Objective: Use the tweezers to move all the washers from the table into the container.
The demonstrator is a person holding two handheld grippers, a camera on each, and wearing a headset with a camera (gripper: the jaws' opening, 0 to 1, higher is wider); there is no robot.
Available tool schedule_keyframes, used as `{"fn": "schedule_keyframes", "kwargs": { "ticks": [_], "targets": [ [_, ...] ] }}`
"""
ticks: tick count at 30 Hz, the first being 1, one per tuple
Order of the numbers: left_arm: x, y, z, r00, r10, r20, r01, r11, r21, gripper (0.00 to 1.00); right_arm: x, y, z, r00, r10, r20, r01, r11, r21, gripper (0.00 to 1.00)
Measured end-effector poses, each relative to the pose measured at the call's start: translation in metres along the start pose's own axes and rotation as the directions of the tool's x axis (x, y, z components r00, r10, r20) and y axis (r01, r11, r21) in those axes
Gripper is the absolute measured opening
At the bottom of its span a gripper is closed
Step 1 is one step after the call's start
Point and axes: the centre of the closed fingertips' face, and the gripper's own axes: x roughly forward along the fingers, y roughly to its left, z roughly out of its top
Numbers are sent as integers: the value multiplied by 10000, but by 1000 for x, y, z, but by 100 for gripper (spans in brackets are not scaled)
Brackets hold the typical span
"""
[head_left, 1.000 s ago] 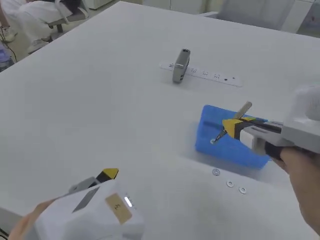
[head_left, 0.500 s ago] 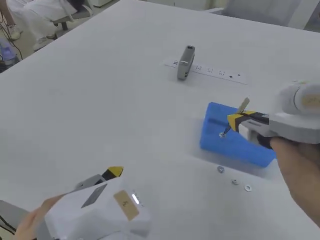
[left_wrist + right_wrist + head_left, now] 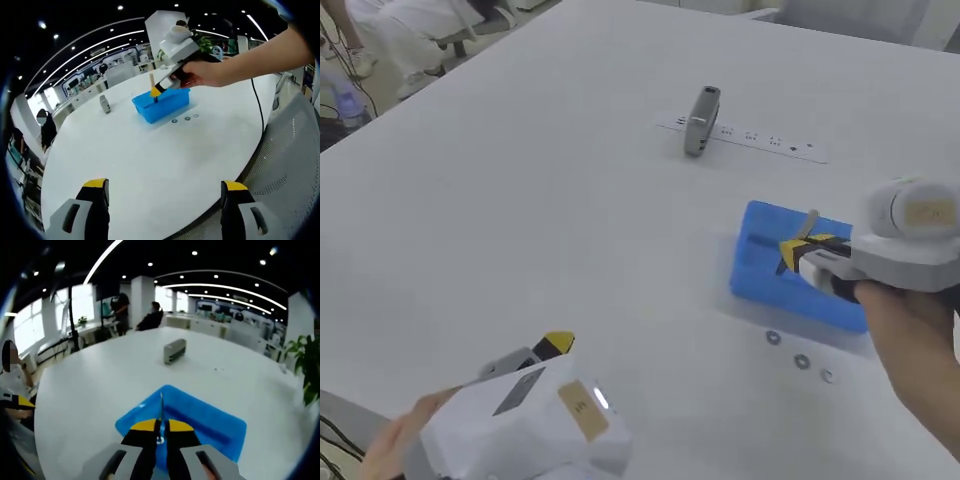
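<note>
my right gripper (image 3: 788,256) clenched on tweezers (image 3: 161,407), tips over container (image 3: 765,288), mid right. three washers (image 3: 802,362) on table (image 3: 570,200) just below it. can't tell if tips hold one; i should let go low, mid-bin. left gripper (image 3: 163,184) released.

Three washers (image 3: 801,361) are counted on one white table (image 3: 520,200), beside one blue container (image 3: 765,290). One pair of tweezers (image 3: 161,407), one power strip (image 3: 760,140) and one grey adapter (image 3: 701,120) are seen. Two grippers are pictured: the left gripper (image 3: 162,187) and the right gripper (image 3: 161,426).
</note>
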Motion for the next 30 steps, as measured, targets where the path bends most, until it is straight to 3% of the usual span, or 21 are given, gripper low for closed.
{"fn": "schedule_keyframes", "kwargs": {
  "ticks": [4, 14, 19, 25, 30],
  "targets": [
    [0, 0, -1, 10000, -16, -50, 16, 10000, 16, 95, 1, 1, -1, 10000, 87, -8, -86, 9996, 252, 2],
    [1, -1, -1, 10000, -32, -79, 33, 10000, 65, 94, 4, 3, -1, 10000, 48, -55, -49, 9999, -125, 3],
    [1, -1, -1, 10000, -15, -88, 16, 10000, 83, 95, -2, -1, 4, 10000, 15, 90, -18, 9997, 260, 3],
    [-3, 3, 6, 9993, 159, 339, -159, 9999, 8, 95, -20, -2, 14, 9987, 51, 516, -93, 9967, 809, 3],
    [-8, 11, 15, 9948, 524, 872, -508, 9985, -201, 98, -39, 7, 26, 9948, 282, 977, -389, 9933, 1091, 3]
  ]
}}
